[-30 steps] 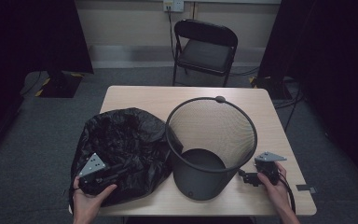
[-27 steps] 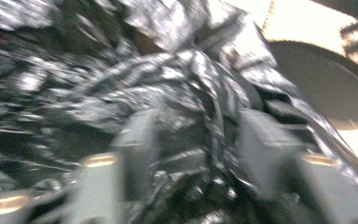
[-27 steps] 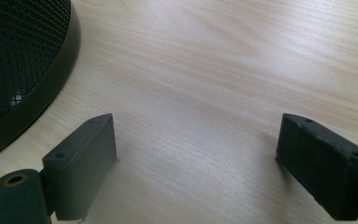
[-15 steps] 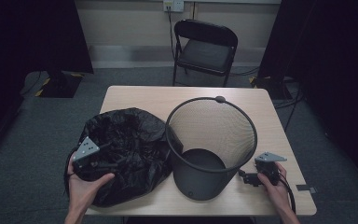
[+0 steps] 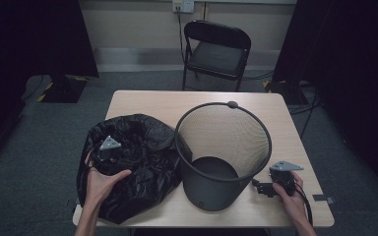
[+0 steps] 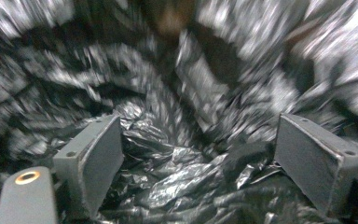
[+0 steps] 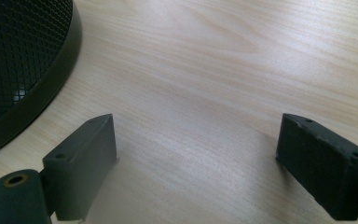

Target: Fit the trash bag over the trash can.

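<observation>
my left gripper (image 5: 109, 148) has just been opening over the bag (image 5: 142, 162), nothing pinched; right gripper (image 5: 270, 187) gapes idle by the bin (image 5: 221, 147) (thin film could slip when regrabbed).

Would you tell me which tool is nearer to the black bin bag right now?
Left. The left tool is right over the crumpled bin bag, jaws wide apart. The right tool rests on the table beyond the mesh bin, well away from the bag.
</observation>
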